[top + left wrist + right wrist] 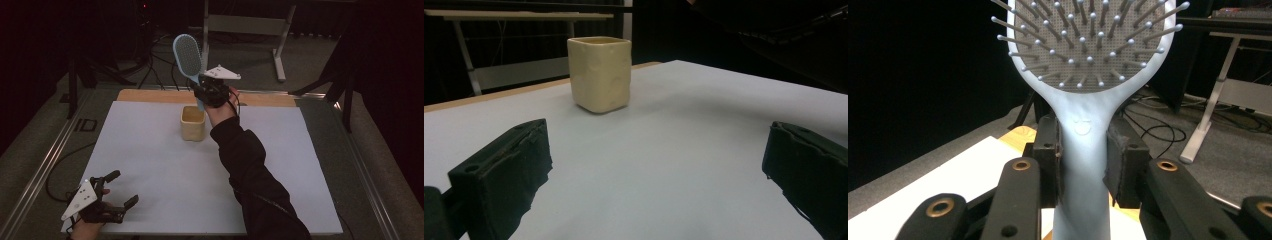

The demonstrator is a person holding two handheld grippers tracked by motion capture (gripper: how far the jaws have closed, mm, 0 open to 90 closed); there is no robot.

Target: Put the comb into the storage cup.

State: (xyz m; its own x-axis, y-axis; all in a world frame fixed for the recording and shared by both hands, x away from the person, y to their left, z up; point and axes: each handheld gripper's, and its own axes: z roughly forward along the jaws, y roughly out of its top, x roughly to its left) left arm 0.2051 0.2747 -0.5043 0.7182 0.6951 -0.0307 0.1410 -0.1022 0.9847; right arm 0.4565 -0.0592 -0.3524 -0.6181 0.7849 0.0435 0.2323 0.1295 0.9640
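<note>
At twelve o'clock on your counter, your right claw grips one hairbrush above one cup; your left claw gapes empty.

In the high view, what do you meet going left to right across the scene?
Left gripper resting open at the white mat's near corner → hairbrush held head-up → cream cup → right gripper shut on the brush handle.
</note>
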